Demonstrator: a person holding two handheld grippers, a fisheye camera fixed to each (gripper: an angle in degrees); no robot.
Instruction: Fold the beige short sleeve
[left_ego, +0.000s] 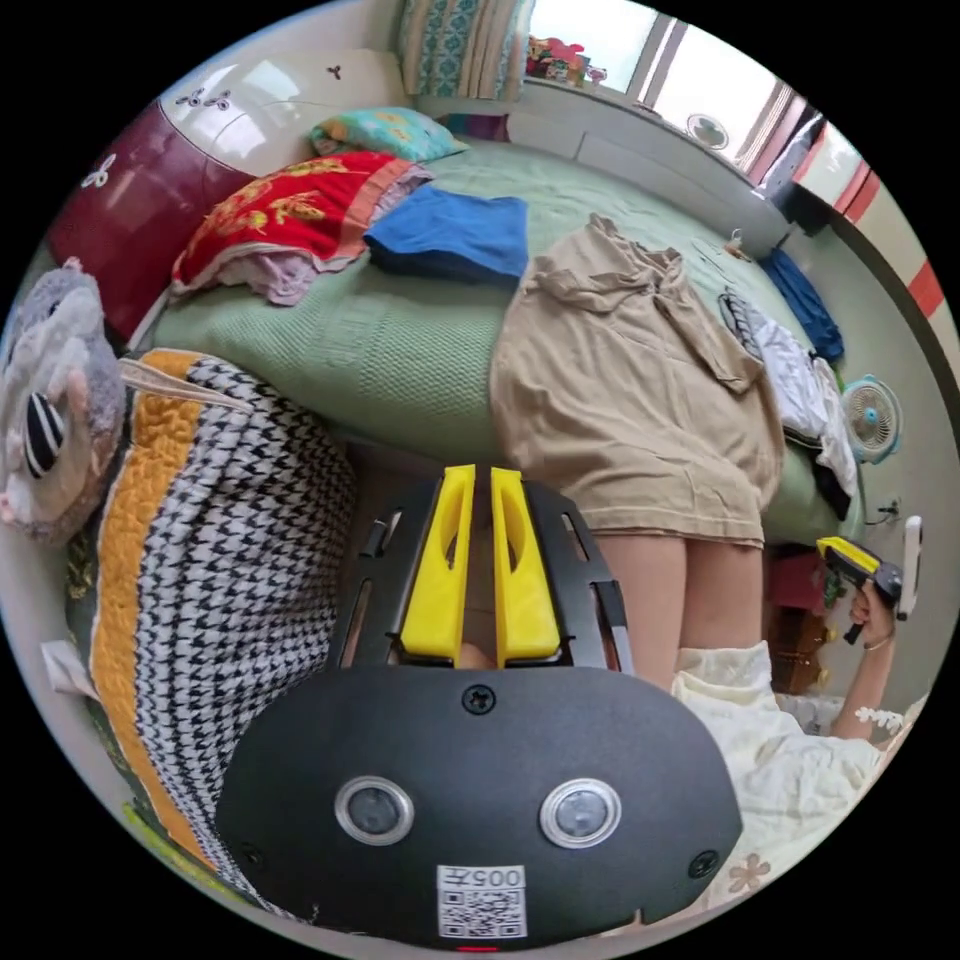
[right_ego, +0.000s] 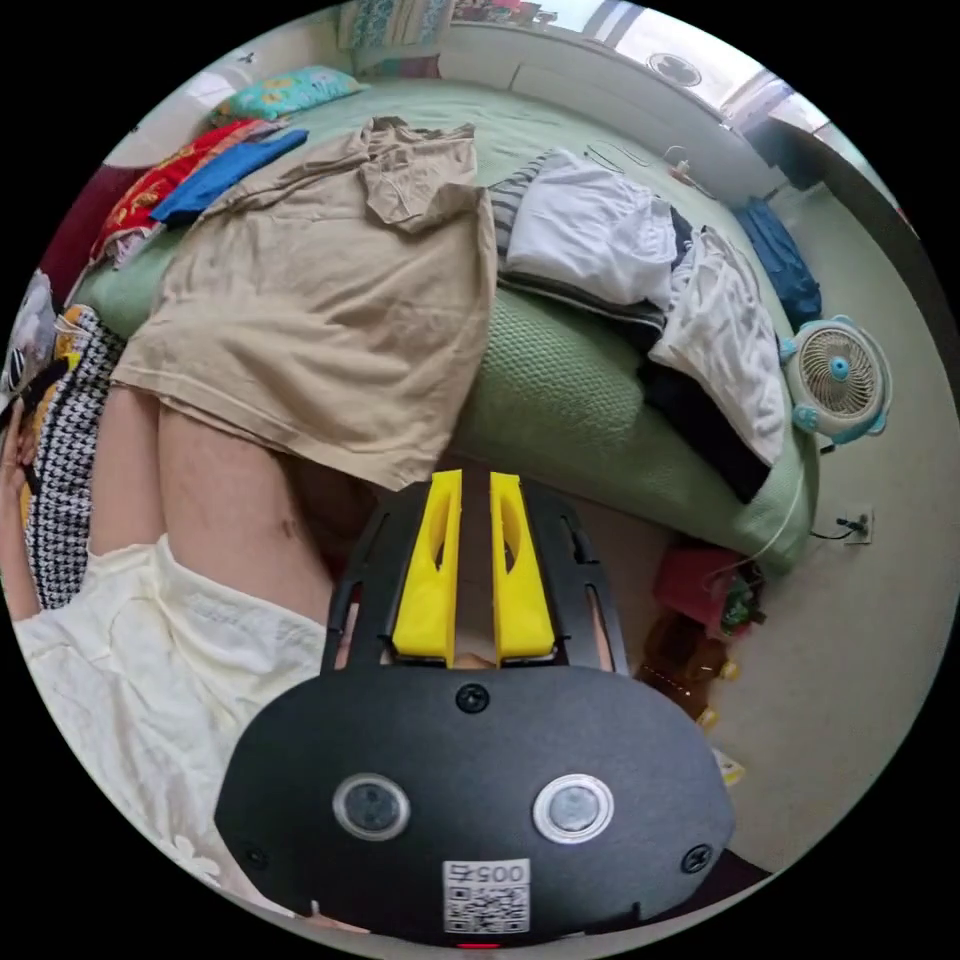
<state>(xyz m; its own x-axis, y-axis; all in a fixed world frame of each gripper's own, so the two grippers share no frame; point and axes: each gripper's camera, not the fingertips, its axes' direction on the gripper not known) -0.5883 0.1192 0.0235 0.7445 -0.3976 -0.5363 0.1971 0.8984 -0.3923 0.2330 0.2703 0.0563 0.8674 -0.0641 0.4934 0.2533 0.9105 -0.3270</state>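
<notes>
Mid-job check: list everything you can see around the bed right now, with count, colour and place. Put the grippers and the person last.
beige short sleeve: one, beige, spread on the bed, hem hanging over the near edge
bed: one, green cover
blue garment: one, folded, on the bed past the beige shirt
red and yellow cloth: one, by the headboard
patterned pillow: one, teal, at the head of the bed
clothes pile: one, white, striped and black, on the bed beside the shirt
small fan: one, pale blue, at the bed's end
houndstooth cushion: one, black, white and orange
plush toy: one, grey
left gripper: yellow jaws nearly together, holding nothing
right gripper: yellow jaws nearly together, holding nothing
person's legs: at the bed edge
</notes>
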